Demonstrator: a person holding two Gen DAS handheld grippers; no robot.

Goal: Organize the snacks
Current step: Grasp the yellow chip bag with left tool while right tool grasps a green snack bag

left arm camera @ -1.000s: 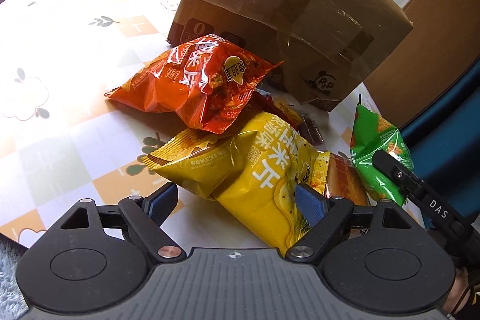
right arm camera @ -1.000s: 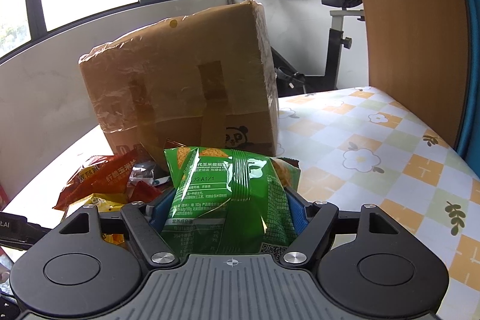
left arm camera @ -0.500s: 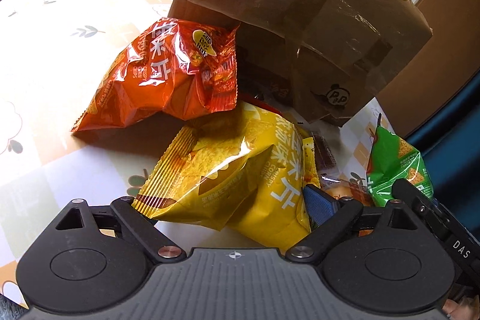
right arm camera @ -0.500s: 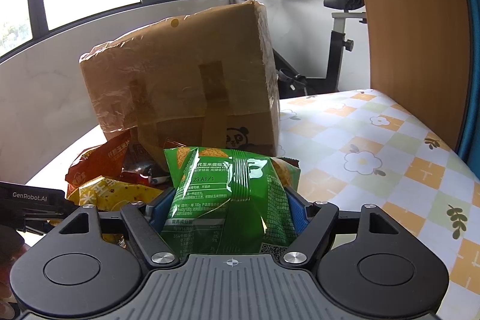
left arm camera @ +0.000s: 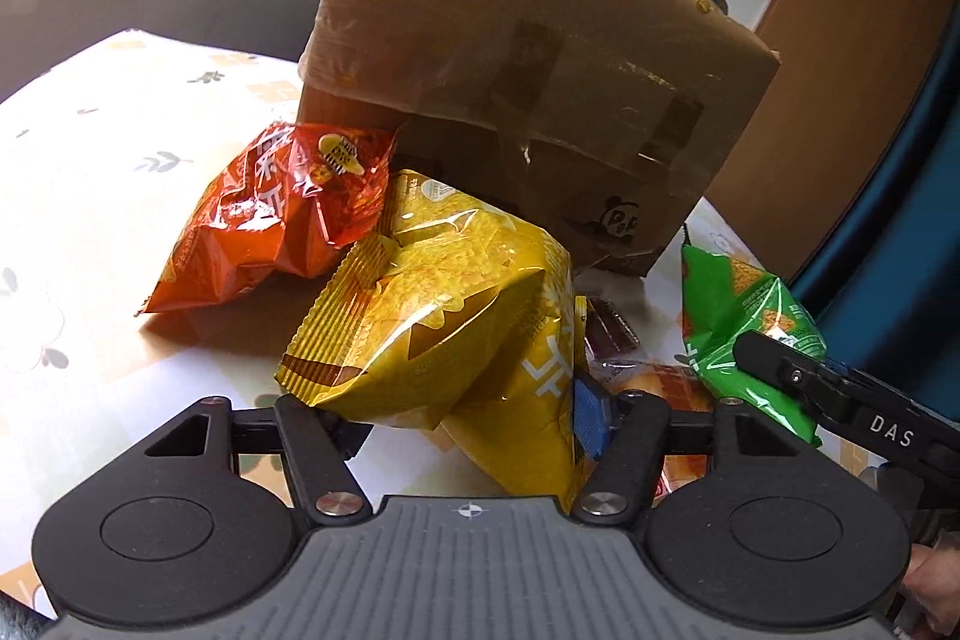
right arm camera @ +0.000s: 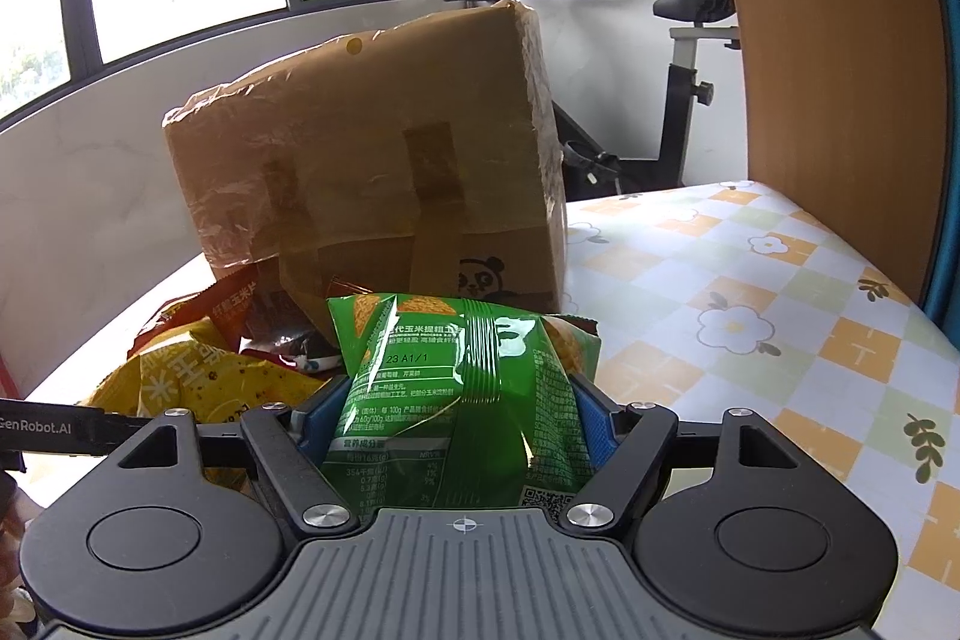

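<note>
My left gripper [left arm camera: 468, 430] is shut on a yellow snack bag [left arm camera: 444, 328] and holds it raised off the table. An orange-red snack bag [left arm camera: 270, 220] lies behind it, leaning on a taped cardboard box [left arm camera: 528, 100]. My right gripper [right arm camera: 447, 418] is shut on a green snack bag [right arm camera: 456, 388]. That green bag also shows at the right of the left wrist view [left arm camera: 744, 316]. The yellow bag [right arm camera: 198, 382] and the orange-red bag [right arm camera: 210, 310] show at the left of the right wrist view.
The table has a floral checked cloth [right arm camera: 780, 292]. Small dark and orange snack packets [left arm camera: 612, 334] lie between the bags near the box. The cardboard box [right arm camera: 372, 172] stands mid-table. A wooden panel [right arm camera: 828, 40] and an exercise bike [right arm camera: 678, 58] are beyond the table's far right.
My left gripper closed on the yellow bag and lifted it. The orange-red bag slid off it toward the box. My right gripper kept holding the green bag almost still.
</note>
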